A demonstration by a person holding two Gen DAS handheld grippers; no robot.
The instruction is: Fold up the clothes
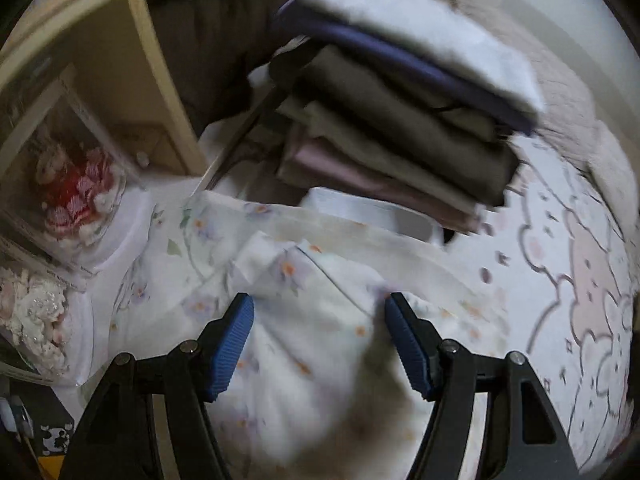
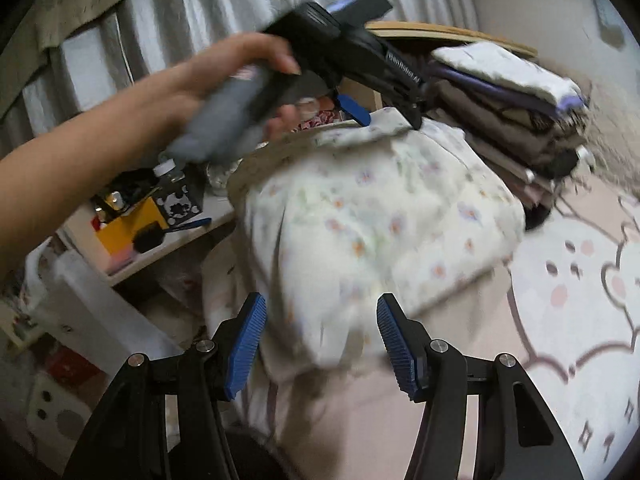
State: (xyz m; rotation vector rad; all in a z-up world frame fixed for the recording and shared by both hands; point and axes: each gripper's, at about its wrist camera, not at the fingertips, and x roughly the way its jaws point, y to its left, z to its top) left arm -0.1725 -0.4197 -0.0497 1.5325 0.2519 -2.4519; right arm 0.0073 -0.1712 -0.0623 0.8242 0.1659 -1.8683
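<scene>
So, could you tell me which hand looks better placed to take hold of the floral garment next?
Probably the left. The left gripper sits open at the floral garment's far edge, fingers low over the cloth. The right gripper hangs open above the near corner.

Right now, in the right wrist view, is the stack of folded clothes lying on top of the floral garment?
No, the stack of folded clothes sits beside and behind the floral garment, on the bed.
</scene>
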